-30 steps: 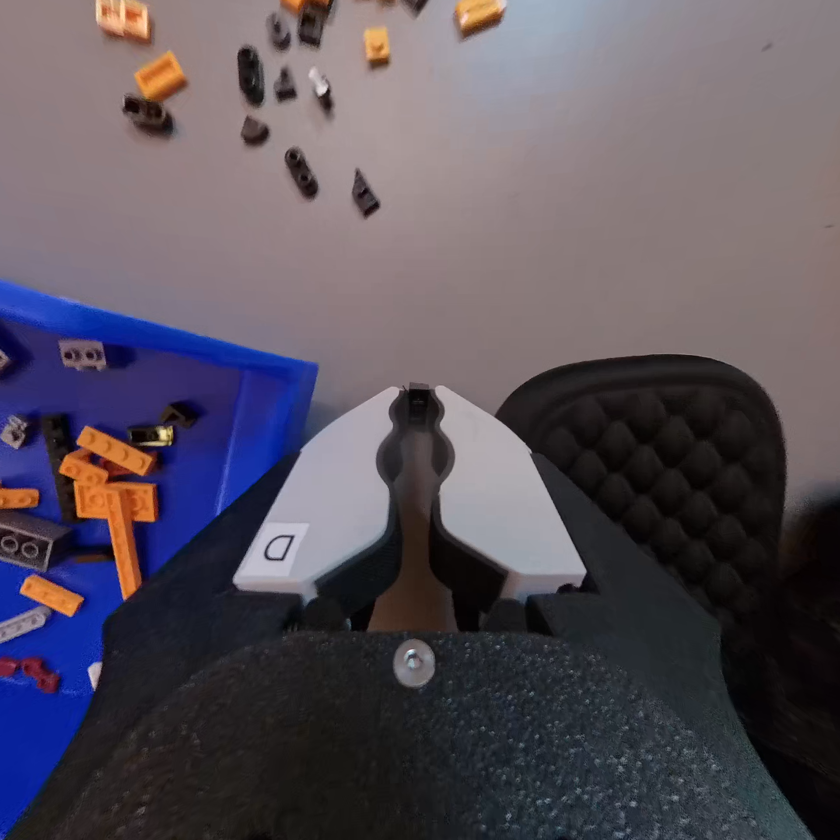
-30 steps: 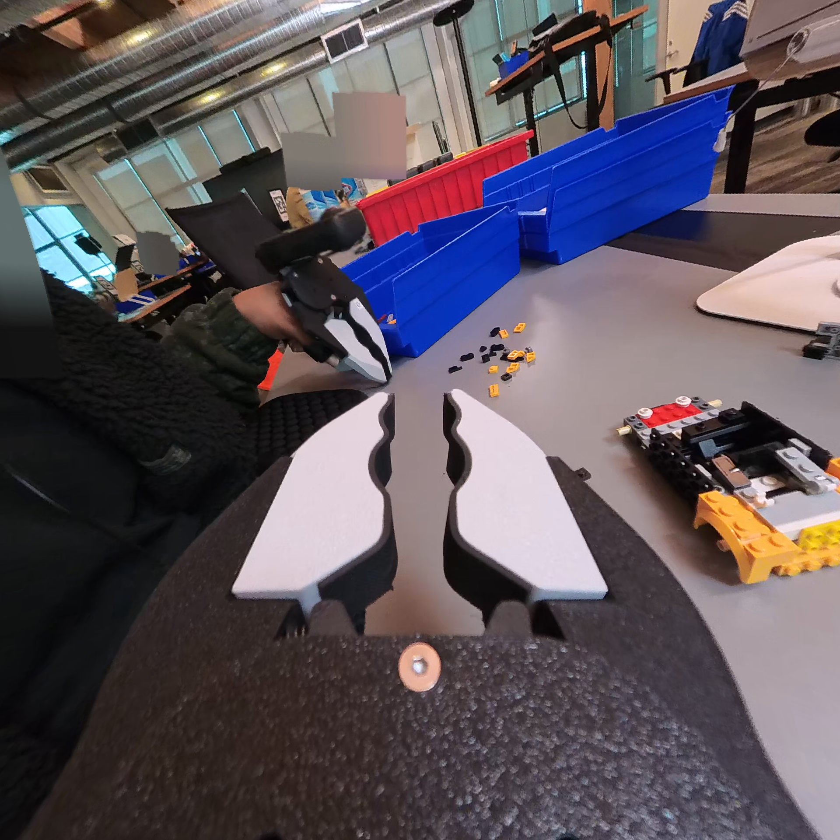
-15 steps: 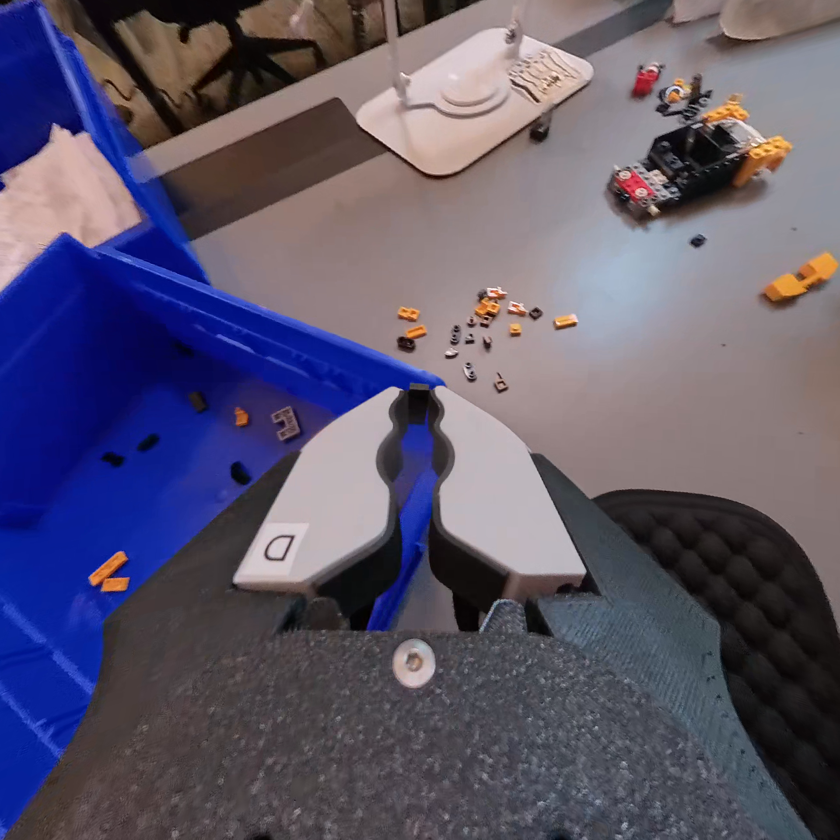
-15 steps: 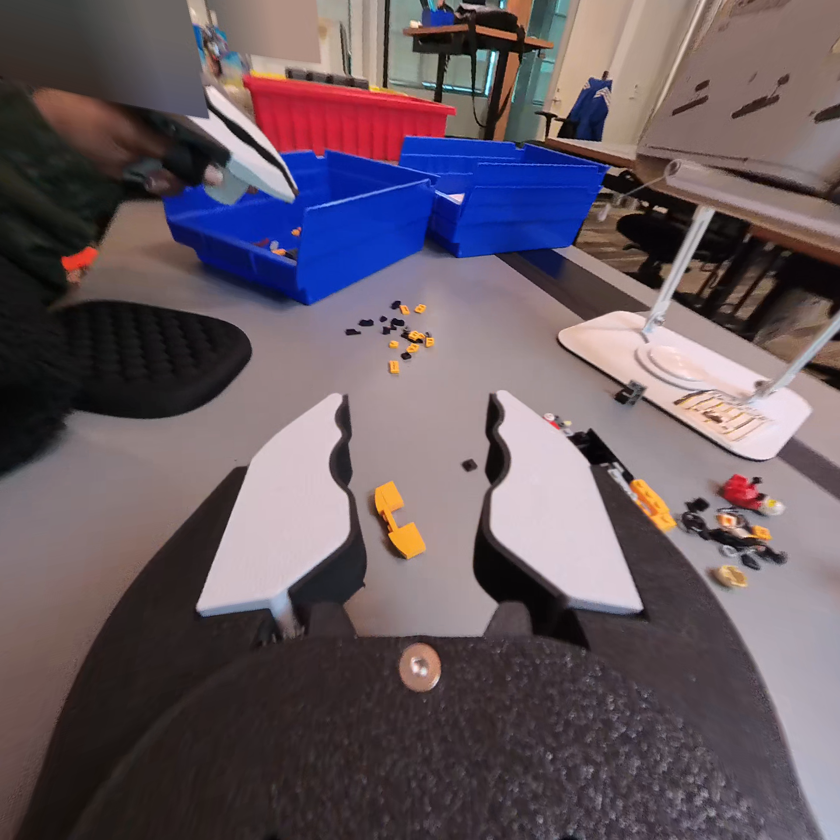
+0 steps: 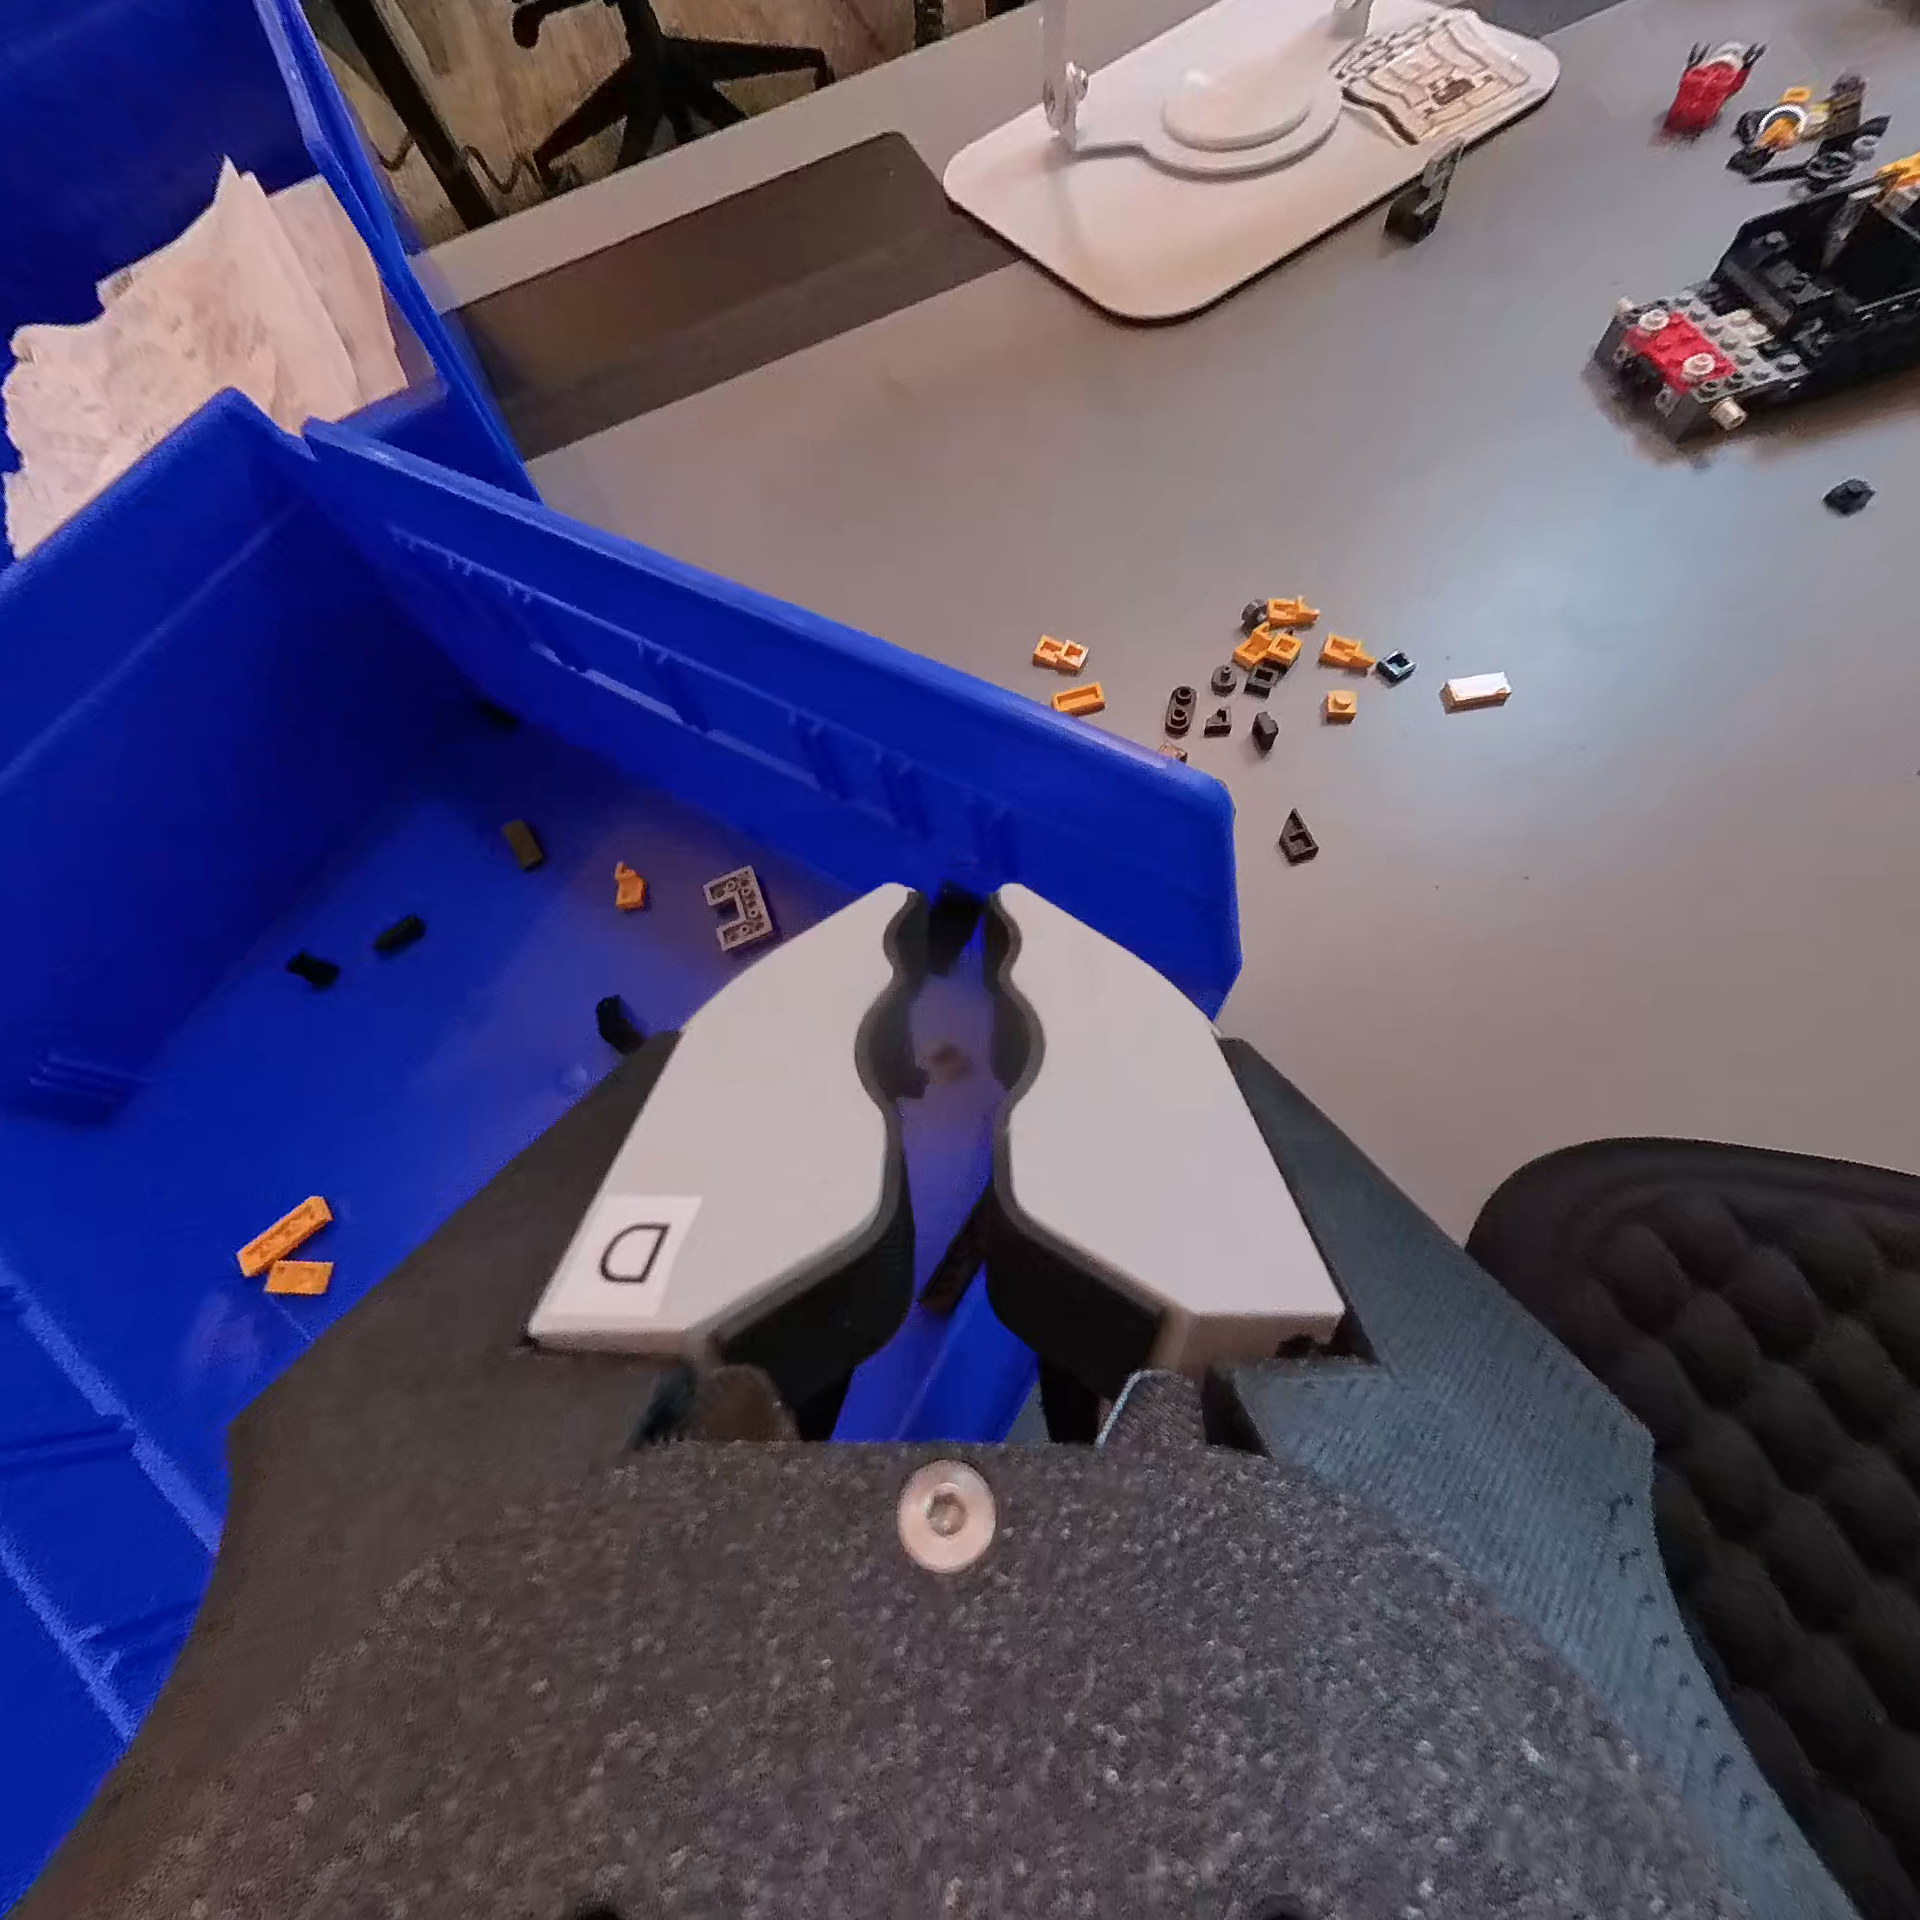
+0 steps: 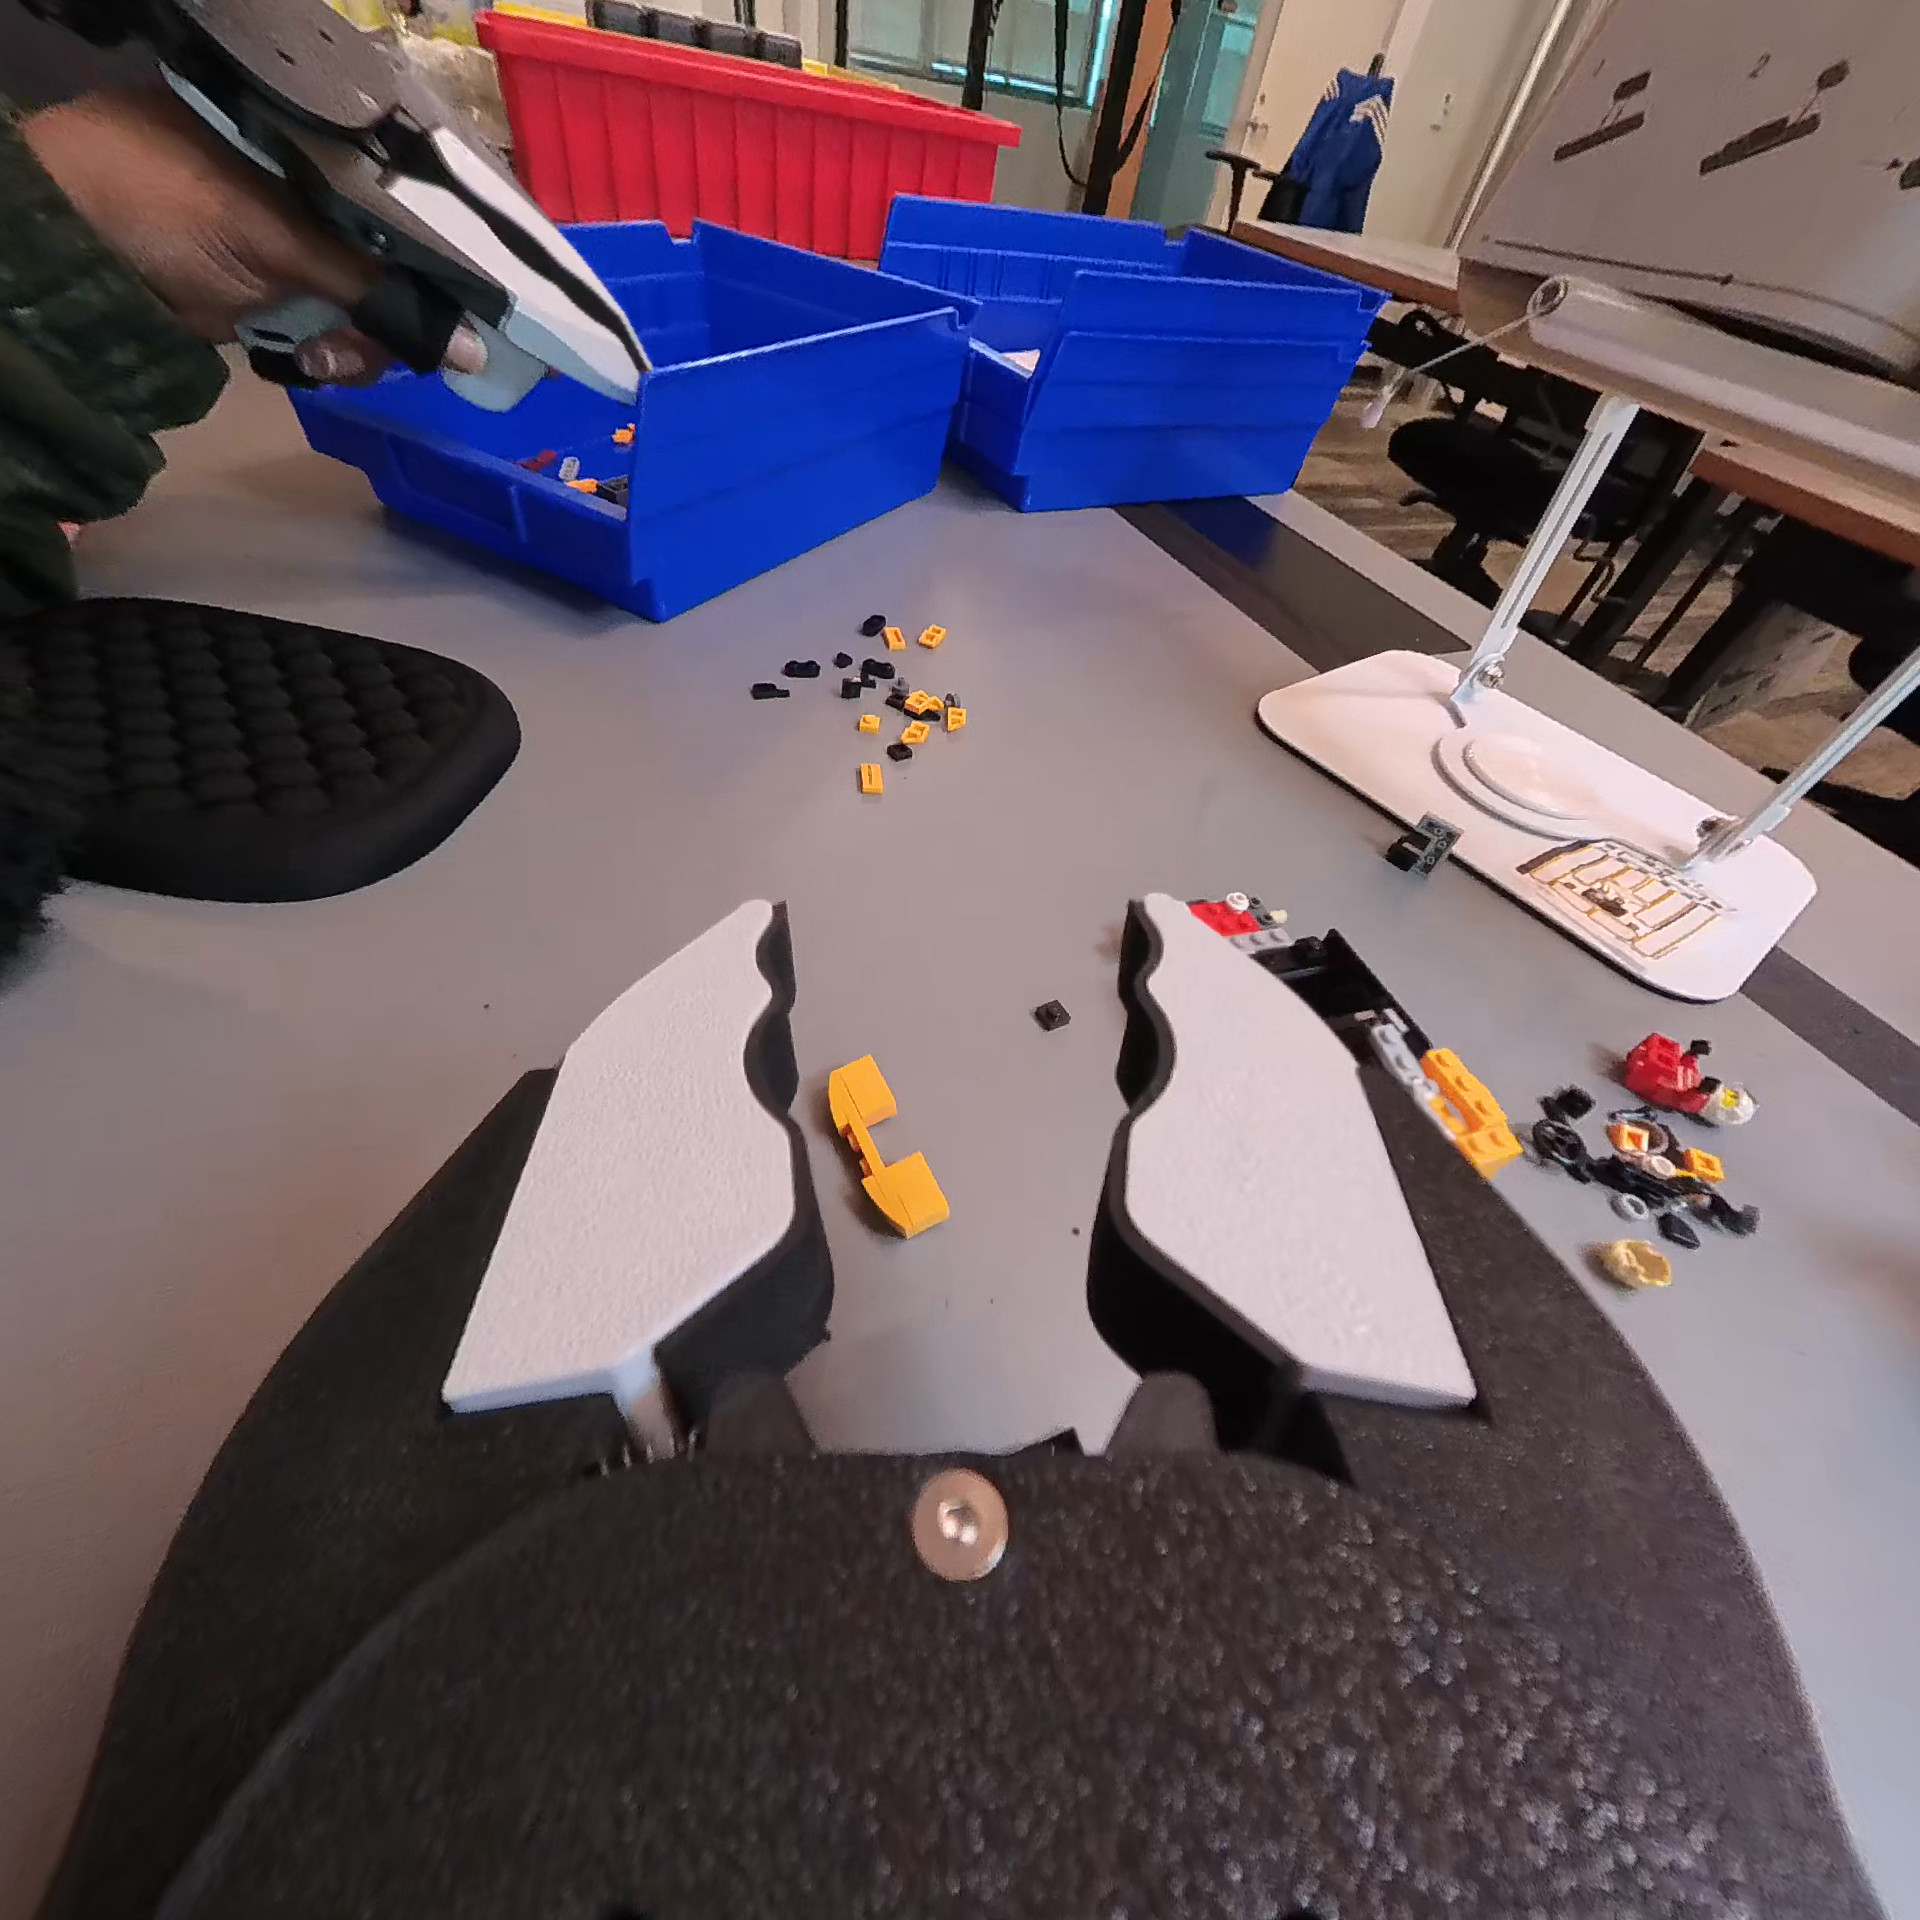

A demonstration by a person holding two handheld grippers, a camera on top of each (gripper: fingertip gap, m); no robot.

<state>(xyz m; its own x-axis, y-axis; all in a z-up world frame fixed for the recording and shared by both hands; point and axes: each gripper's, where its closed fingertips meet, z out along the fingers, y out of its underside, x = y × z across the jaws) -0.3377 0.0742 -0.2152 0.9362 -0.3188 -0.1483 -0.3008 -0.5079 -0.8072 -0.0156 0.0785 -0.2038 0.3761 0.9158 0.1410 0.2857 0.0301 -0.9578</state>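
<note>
We are holding the left claw (image 5: pixel 954 914) over the near corner of a blue bin (image 5: pixel 1143 831), and its tips are pinching a small black piece (image 5: pixel 948 928); both pads are pressing on it. Just below and left of the tips, on the bin floor, a grey bracket (image 5: pixel 740 906), an orange bit (image 5: pixel 628 888) and a few black bits are lying loose. Farther left two orange plates (image 5: pixel 286 1252) are lying together. Beyond the bin wall, to the right of the tips, a scatter of orange and black pieces (image 5: pixel 1262 675) is spread on the grey table (image 5: pixel 1455 935). A black mat (image 5: pixel 1714 1351) is lying right of the claw.

We are holding the right claw (image 6: pixel 956 925) low over the table with its jaws standing wide apart, gripping nothing. Between its fingers an orange arch piece (image 6: pixel 883 1153) is lying on the table, touching neither pad. A tiny black stud (image 6: pixel 1051 1014) is lying ahead of it, nearer the right finger. Behind the right finger a black toy car (image 6: pixel 1340 987) is sitting partly hidden, with loose parts (image 6: pixel 1652 1153) further right. A white lamp base (image 6: pixel 1538 810) is standing far right.
</note>
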